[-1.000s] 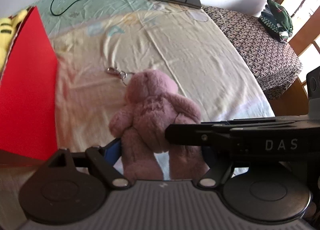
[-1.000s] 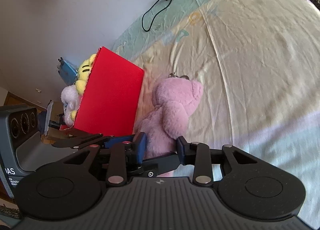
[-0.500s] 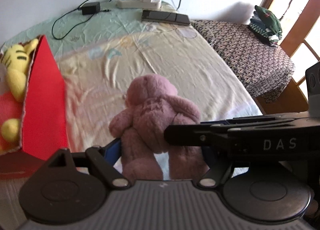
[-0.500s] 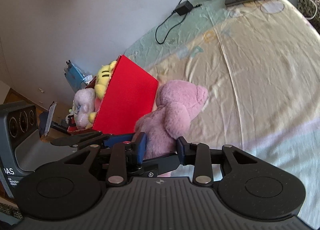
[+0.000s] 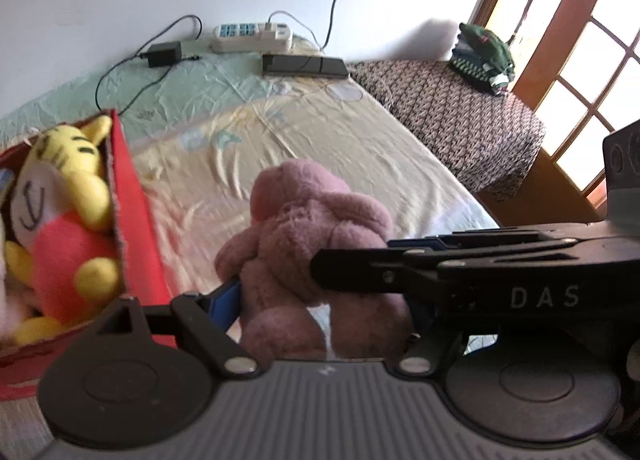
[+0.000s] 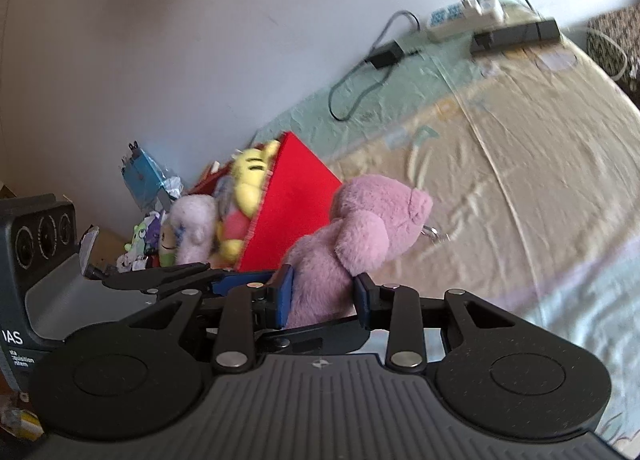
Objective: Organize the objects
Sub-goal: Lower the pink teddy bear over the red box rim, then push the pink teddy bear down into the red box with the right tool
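Note:
A pink plush bear (image 5: 308, 244) is held in the air above the bed by both grippers. My left gripper (image 5: 324, 300) is shut on its lower body, and the right gripper crosses in front from the right. In the right wrist view my right gripper (image 6: 324, 292) is shut on the bear (image 6: 360, 220), with the left gripper's fingers (image 6: 168, 276) just to the left. A red box (image 5: 136, 228) stands to the left and holds a yellow tiger plush (image 5: 64, 196) and a pale purple plush (image 6: 192, 228). A metal clip (image 6: 434, 234) hangs from the bear's head.
The bed sheet (image 5: 340, 148) stretches ahead. A power strip (image 5: 252, 36), a black adapter (image 5: 164, 54) with cable and a black bar (image 5: 304, 66) lie by the wall. A patterned cover (image 5: 452, 108) with a green item (image 5: 484, 56) is to the right, by a window.
Both grippers have lifted the pink bear off the sheet and carried it up and toward the red box. The box's open top and the toys inside have come into view.

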Demonstrator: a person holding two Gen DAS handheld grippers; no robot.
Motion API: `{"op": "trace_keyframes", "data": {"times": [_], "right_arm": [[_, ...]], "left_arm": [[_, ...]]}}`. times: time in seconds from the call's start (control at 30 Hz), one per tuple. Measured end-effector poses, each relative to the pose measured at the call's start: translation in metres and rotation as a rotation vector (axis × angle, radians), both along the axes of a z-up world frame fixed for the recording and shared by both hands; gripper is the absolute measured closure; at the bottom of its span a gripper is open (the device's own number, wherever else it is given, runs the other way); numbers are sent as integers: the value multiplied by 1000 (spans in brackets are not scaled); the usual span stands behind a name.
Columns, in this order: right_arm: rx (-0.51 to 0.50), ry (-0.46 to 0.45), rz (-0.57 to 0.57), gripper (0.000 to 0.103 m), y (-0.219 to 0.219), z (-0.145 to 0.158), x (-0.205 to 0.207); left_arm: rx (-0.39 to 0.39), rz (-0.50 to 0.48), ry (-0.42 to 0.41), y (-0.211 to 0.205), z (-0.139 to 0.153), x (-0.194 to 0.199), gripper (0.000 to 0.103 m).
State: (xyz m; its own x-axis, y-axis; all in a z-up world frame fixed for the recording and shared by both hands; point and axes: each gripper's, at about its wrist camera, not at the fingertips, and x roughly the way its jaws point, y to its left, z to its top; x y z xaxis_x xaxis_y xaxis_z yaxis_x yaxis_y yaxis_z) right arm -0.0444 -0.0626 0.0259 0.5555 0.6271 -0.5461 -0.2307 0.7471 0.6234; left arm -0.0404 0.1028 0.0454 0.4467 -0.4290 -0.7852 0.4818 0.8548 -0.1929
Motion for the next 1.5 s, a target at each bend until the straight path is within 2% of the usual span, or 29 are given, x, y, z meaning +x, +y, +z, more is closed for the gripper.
{"op": "trace_keyframes", "data": {"times": [0.37, 0.6, 0.83, 1.33, 1.5], "right_arm": [[8, -123, -24, 67, 50, 32, -15], [55, -198, 24, 67, 84, 47, -7], [64, -258, 79, 67, 116, 55, 4], [40, -226, 147, 68, 165, 34, 30], [23, -238, 190, 68, 182, 33, 38]], "left_arm": [[-88, 6, -70, 60, 26, -11, 25], [-122, 65, -132, 104, 42, -12, 25], [-167, 124, -133, 140, 41, -3, 25], [-130, 195, -120, 184, 15, 22, 25], [-117, 222, -148, 195, 9, 27, 25]]}}
